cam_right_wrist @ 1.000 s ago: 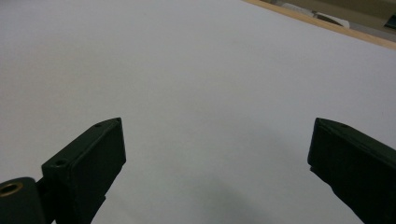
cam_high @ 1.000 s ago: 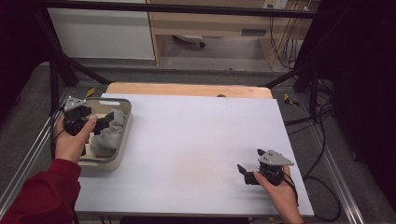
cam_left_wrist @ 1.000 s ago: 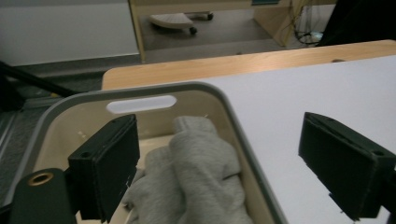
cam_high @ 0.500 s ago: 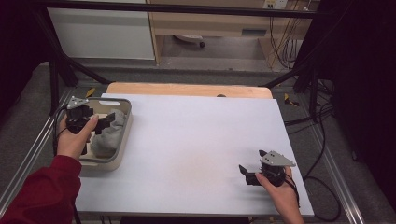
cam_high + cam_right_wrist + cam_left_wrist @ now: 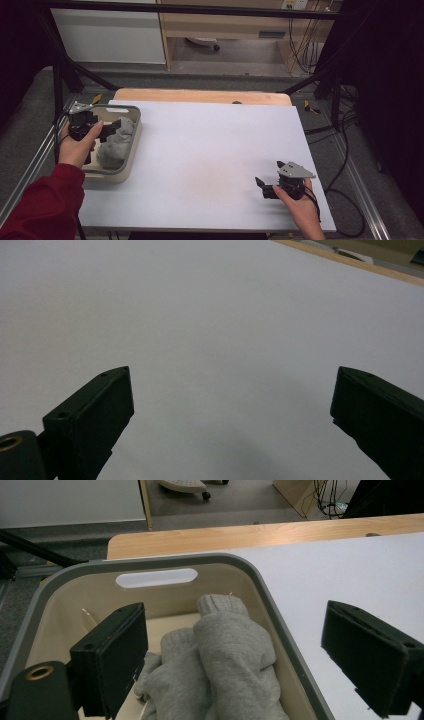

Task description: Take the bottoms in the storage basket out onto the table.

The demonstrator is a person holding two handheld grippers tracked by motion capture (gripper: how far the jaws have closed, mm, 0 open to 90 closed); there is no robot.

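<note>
A beige bin with a grey rim (image 5: 113, 106) stands at the table's left edge and holds a bundle of grey knitted cloth (image 5: 116, 142). My left gripper (image 5: 112, 127) hovers over the bin, open, its jaws pointing right across the cloth. In the left gripper view the cloth (image 5: 225, 660) lies between and below the spread jaws of the left gripper (image 5: 235, 630), inside the bin (image 5: 150, 562), untouched. My right gripper (image 5: 268, 173) is low over the white table near the front right, open with nothing in it. The right gripper (image 5: 232, 385) looks over bare white surface (image 5: 200, 300).
The white tabletop (image 5: 210, 150) stretches between the two hands. A wooden strip (image 5: 200, 96) runs along its far edge. Metal frame rails (image 5: 35, 160) flank the table, and cables (image 5: 345, 165) hang at the right.
My left gripper has drifted slightly left and back over the bin, still open. The right gripper has hardly moved.
</note>
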